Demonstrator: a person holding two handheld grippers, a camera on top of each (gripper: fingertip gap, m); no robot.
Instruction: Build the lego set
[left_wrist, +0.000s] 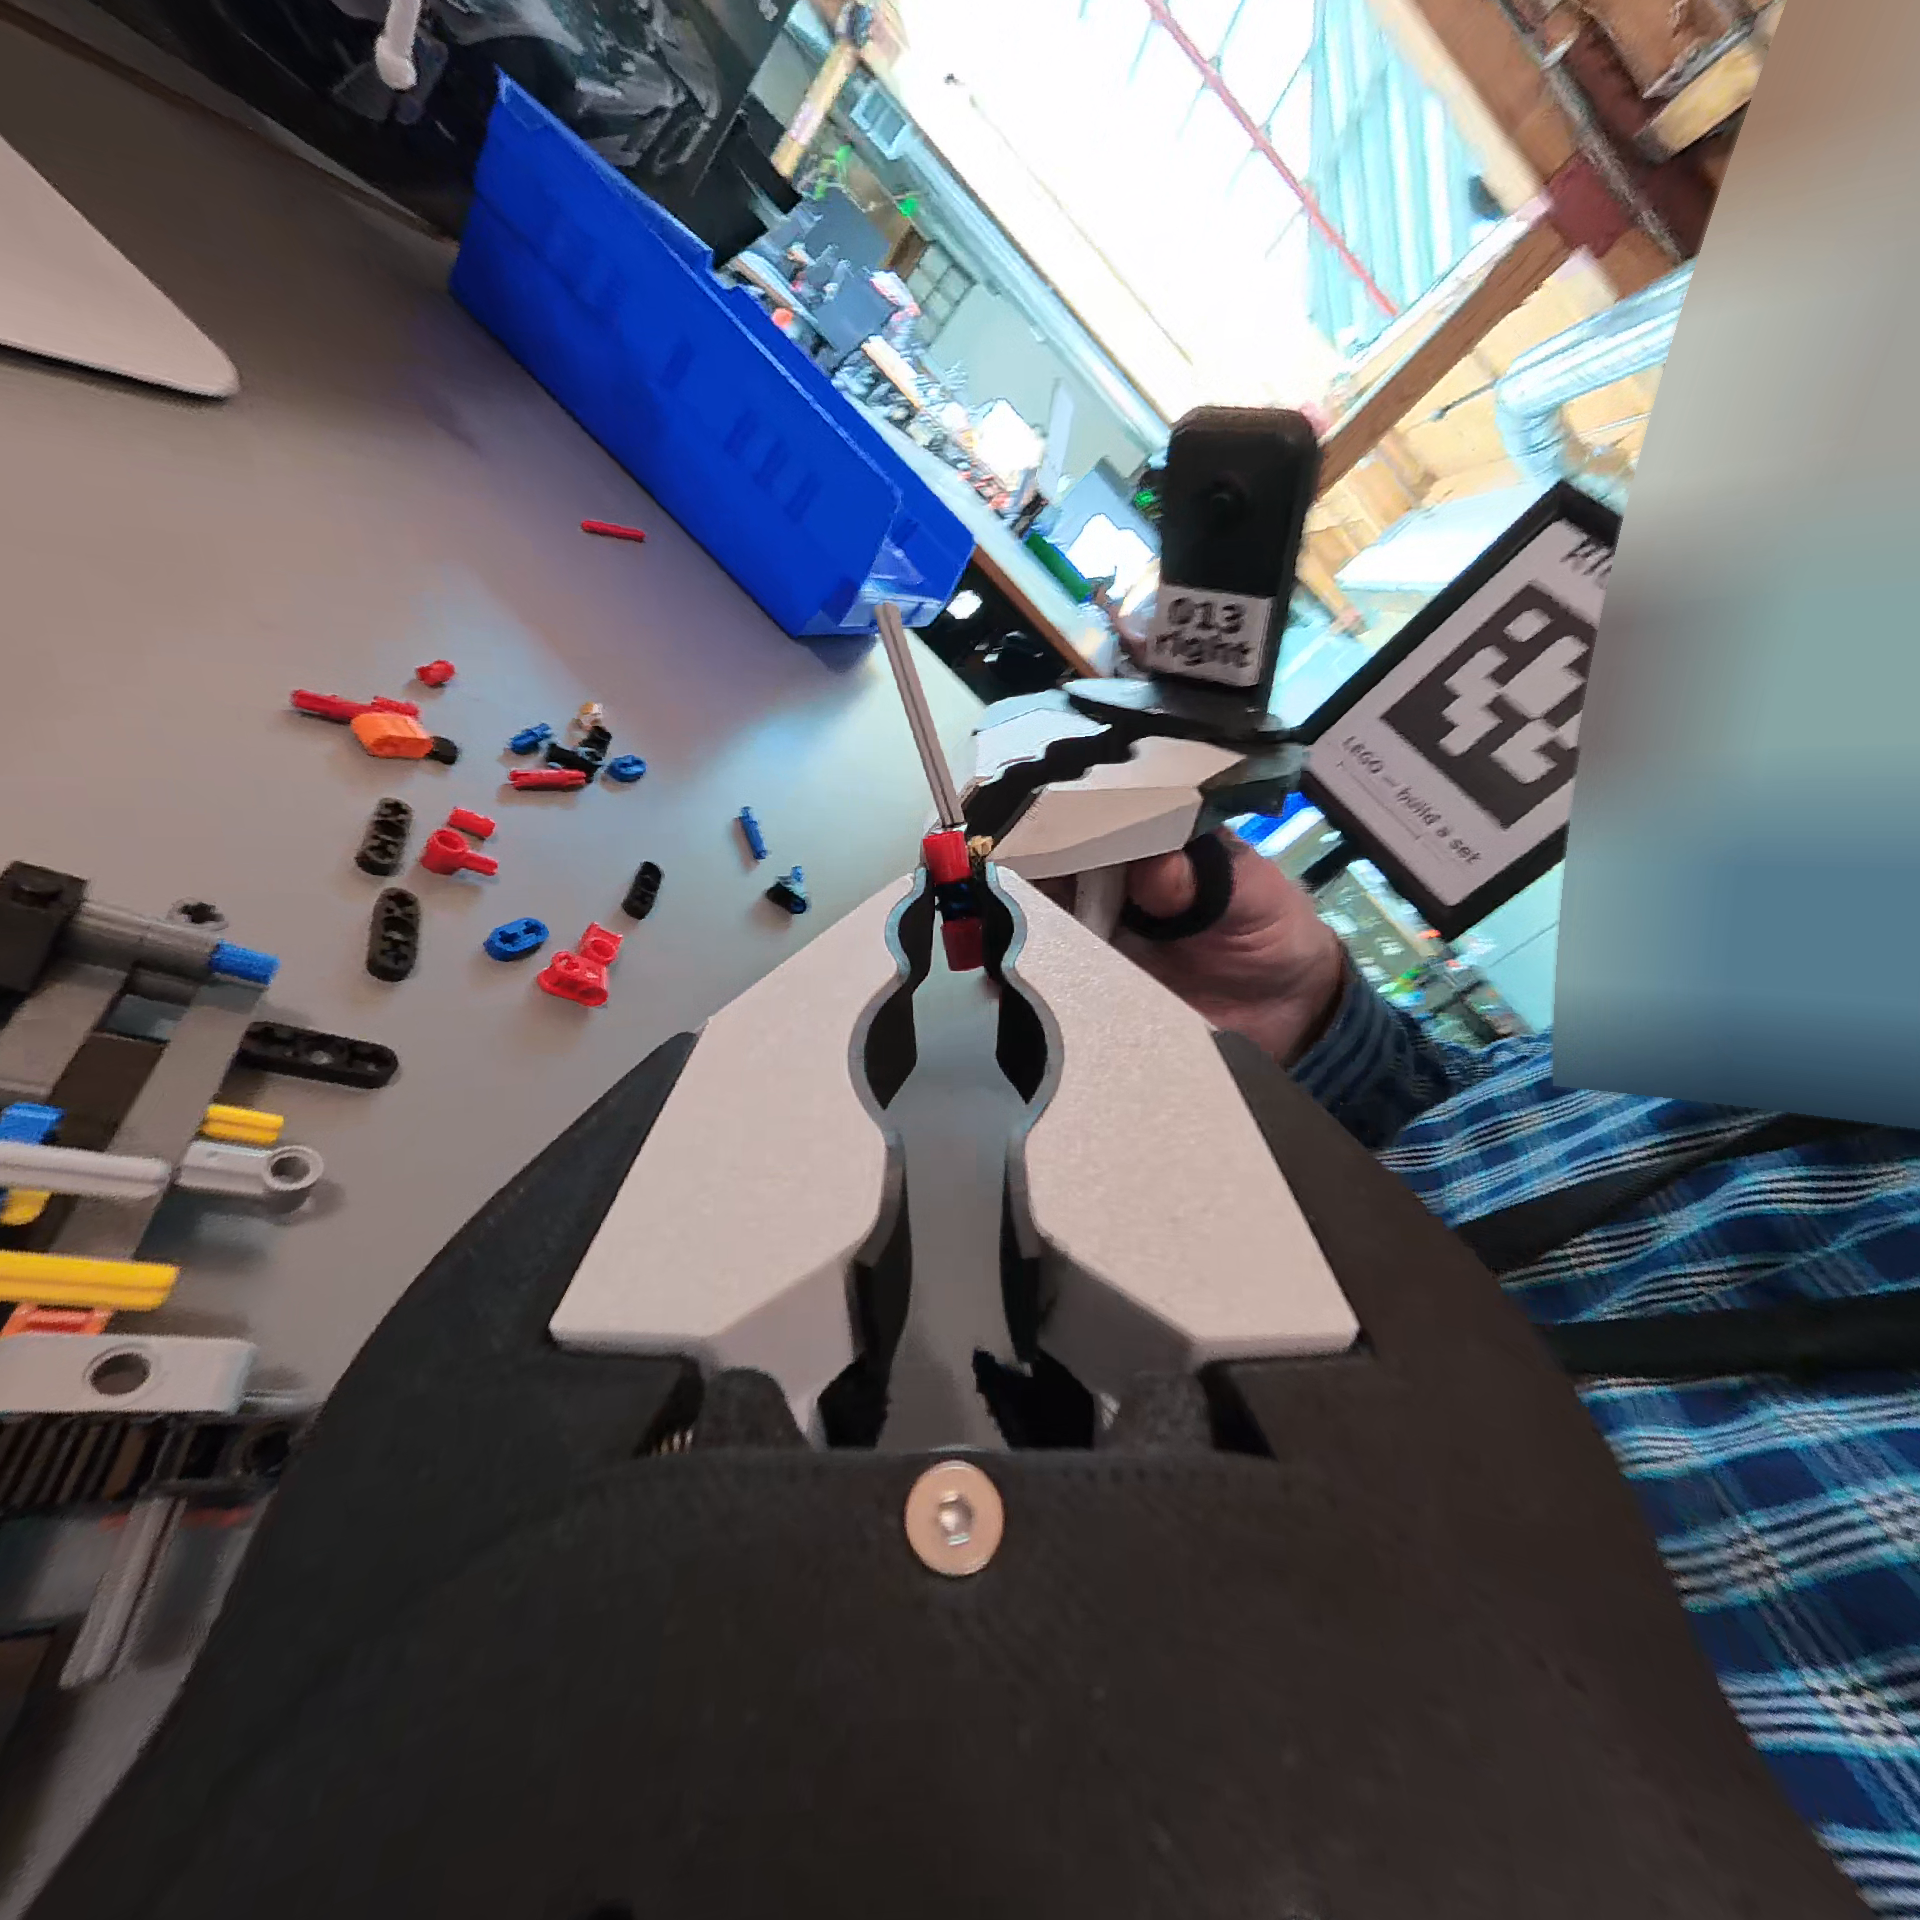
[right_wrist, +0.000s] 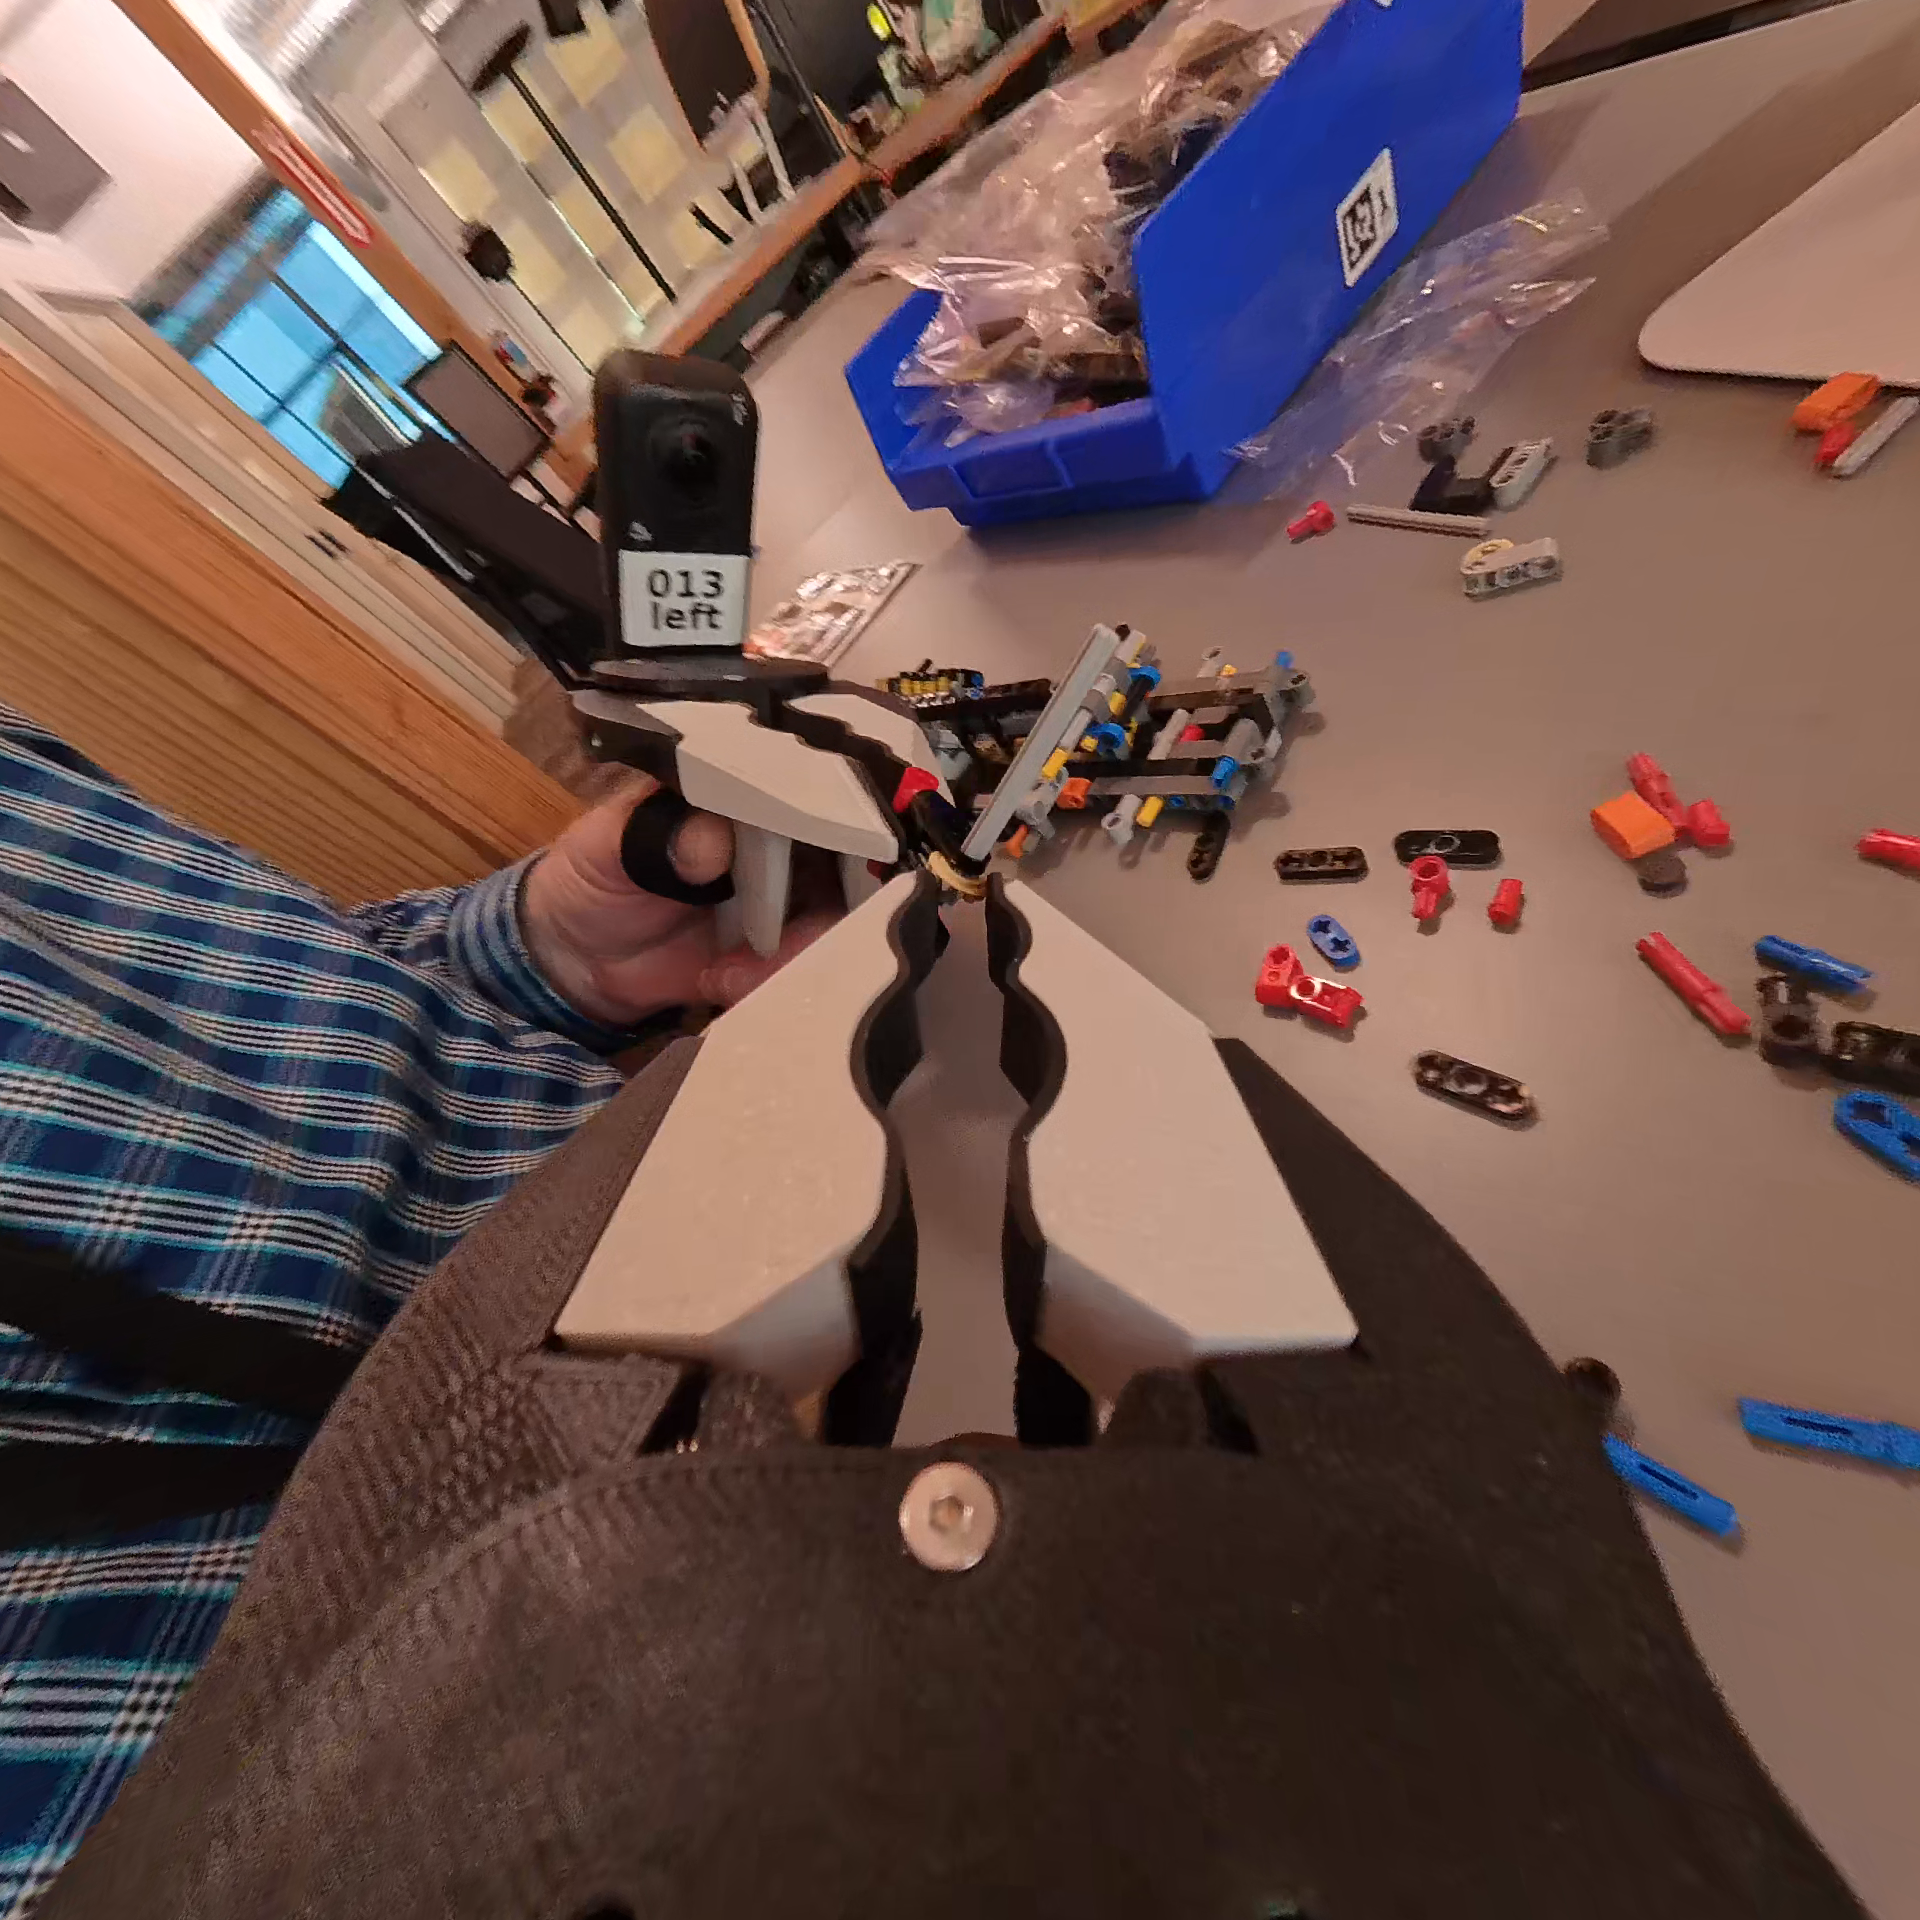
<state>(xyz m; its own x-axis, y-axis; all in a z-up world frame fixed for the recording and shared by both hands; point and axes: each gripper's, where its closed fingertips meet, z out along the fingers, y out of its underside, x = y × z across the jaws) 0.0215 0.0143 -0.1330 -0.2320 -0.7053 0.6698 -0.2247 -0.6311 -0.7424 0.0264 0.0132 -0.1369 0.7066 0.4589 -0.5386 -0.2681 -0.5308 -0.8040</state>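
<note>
My left gripper (left_wrist: 951, 894) is shut on a small red, black and blue lego piece (left_wrist: 957, 933), held in the air above the grey table. A thin grey axle (left_wrist: 914, 717) sticks up out of that piece. My right gripper (right_wrist: 958, 883) meets it tip to tip and is shut on a small tan piece (right_wrist: 961, 879) at the foot of the axle (right_wrist: 1039, 743). The right gripper also shows in the left wrist view (left_wrist: 982, 836), and the left gripper in the right wrist view (right_wrist: 914, 821). The partly built model (right_wrist: 1143, 748) lies on the table behind the two grippers.
A blue bin (right_wrist: 1247, 312) holding clear bags of parts stands at the back. Several loose red, blue, black and orange pieces (right_wrist: 1309, 987) are scattered on the table (right_wrist: 1558, 1299). A white board (right_wrist: 1818, 260) lies beyond them. A person's hands and plaid sleeves hold both grippers. Both grippers' tips are close together, under 4 cm apart.
</note>
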